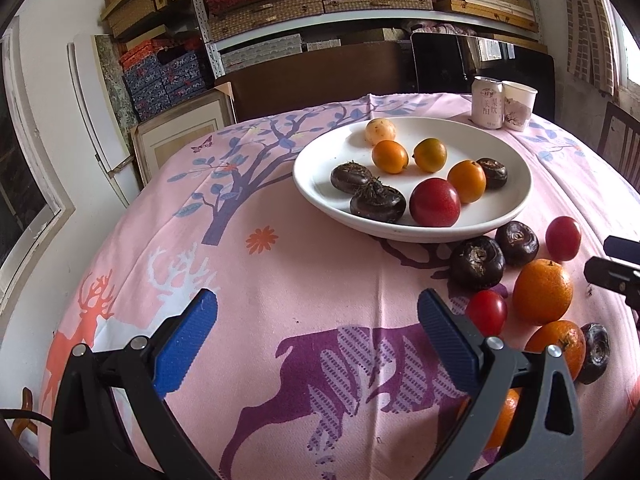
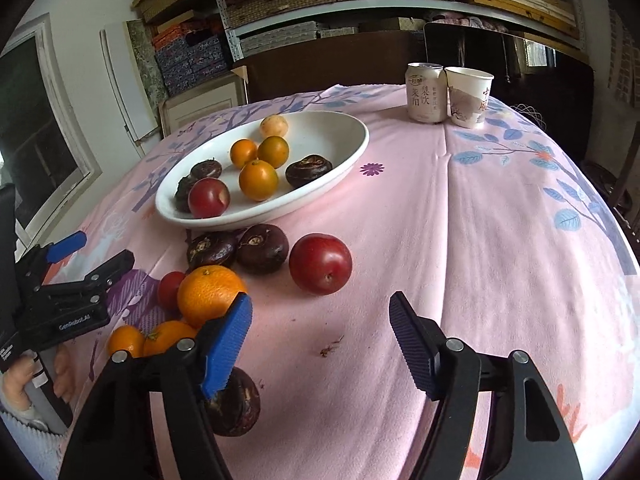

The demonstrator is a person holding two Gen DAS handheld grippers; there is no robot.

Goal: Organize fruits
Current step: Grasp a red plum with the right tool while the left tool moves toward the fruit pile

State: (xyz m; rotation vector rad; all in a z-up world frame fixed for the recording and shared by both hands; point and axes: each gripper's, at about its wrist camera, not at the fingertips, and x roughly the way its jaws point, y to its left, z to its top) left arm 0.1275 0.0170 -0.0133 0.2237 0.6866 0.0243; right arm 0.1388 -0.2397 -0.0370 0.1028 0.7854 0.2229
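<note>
Take the white plate (image 1: 412, 224) as your landmark. On it lie three dark water chestnuts, three small oranges, a pale yellow fruit (image 1: 380, 131) at the far rim and a red plum (image 1: 435, 202) at the near rim. Just off the plate's near edge, on the pink deer-print tablecloth (image 1: 280, 280), sit two more water chestnuts (image 2: 236, 248), a large red plum (image 2: 320, 263), a big orange (image 2: 208, 294), a small red fruit and further oranges. Your right gripper (image 2: 320, 320) hovers nearer to you than that loose cluster, its blue pads standing apart with only cloth between them, gripping nothing. Your left gripper (image 1: 318, 320) hangs over bare cloth on the plate's near side, wide apart and empty. Beyond the plate stand a drink can (image 1: 487, 102) and a paper cup (image 1: 519, 105), touching.
</note>
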